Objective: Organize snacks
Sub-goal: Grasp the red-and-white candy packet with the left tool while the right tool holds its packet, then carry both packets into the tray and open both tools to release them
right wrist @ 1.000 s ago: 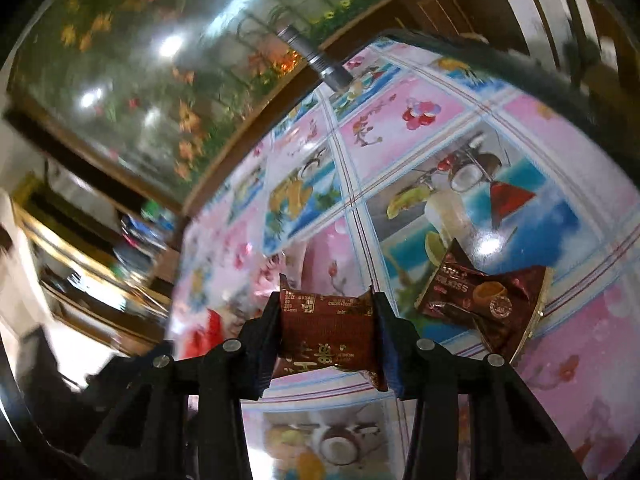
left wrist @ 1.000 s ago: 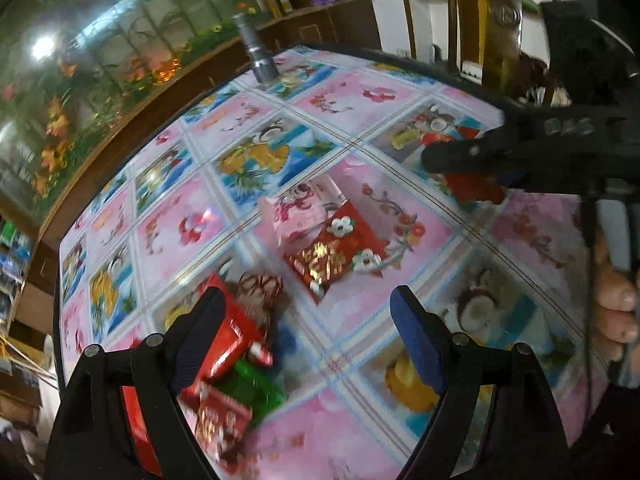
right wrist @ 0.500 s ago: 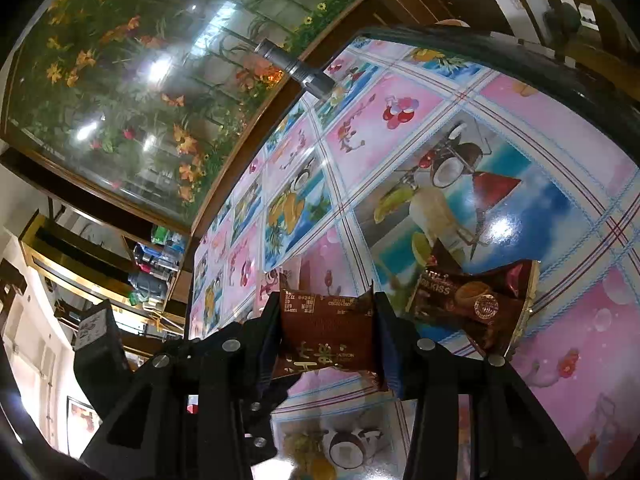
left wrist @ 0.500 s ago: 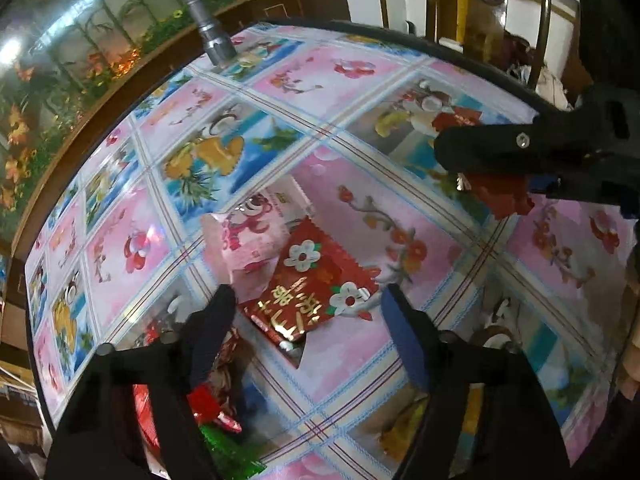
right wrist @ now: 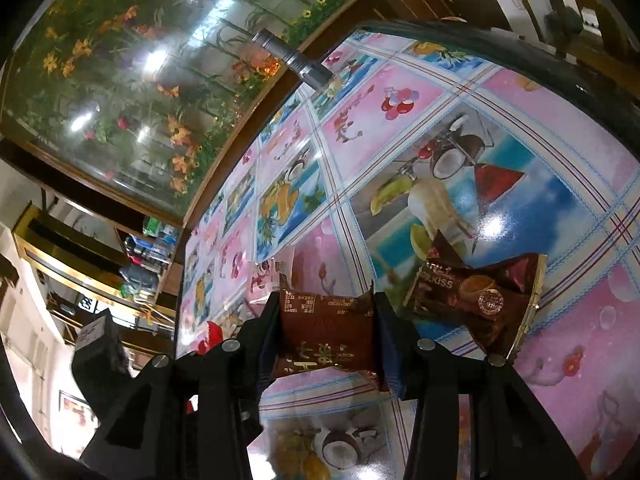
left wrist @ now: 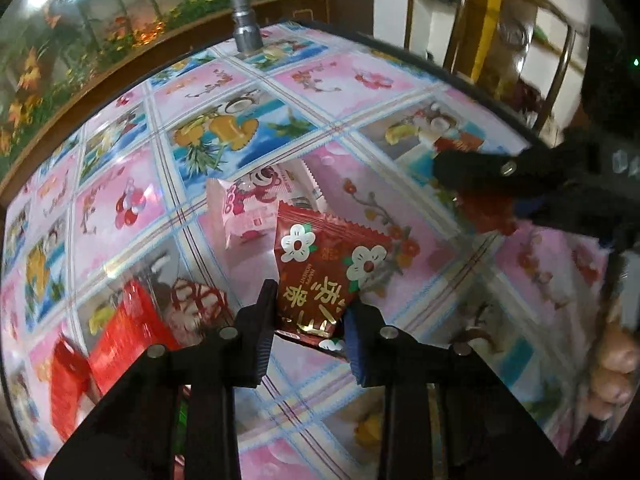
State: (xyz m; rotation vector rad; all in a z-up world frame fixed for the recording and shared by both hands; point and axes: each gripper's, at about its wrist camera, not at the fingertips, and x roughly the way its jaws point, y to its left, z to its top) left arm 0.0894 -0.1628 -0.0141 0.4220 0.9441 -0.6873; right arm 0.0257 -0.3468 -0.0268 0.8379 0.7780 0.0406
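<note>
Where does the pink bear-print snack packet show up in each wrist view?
Left wrist: pink packet at centre, just beyond the red flower packet on which the left gripper is closing.
Right wrist: only a sliver, left of centre, behind the gripper's left finger.
Shared landmark: the metal cylinder at the table's far edge.

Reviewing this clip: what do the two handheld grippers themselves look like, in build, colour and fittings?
Both the left gripper and the right gripper are matt black, angular frames that fork into two flat arms, each with round silver screw heads. The jaws are lined with ribbed pads, blue on the inner faces. No cables or markings show on the frames. Bare fingers show at the edge; no sleeve is visible.
</note>
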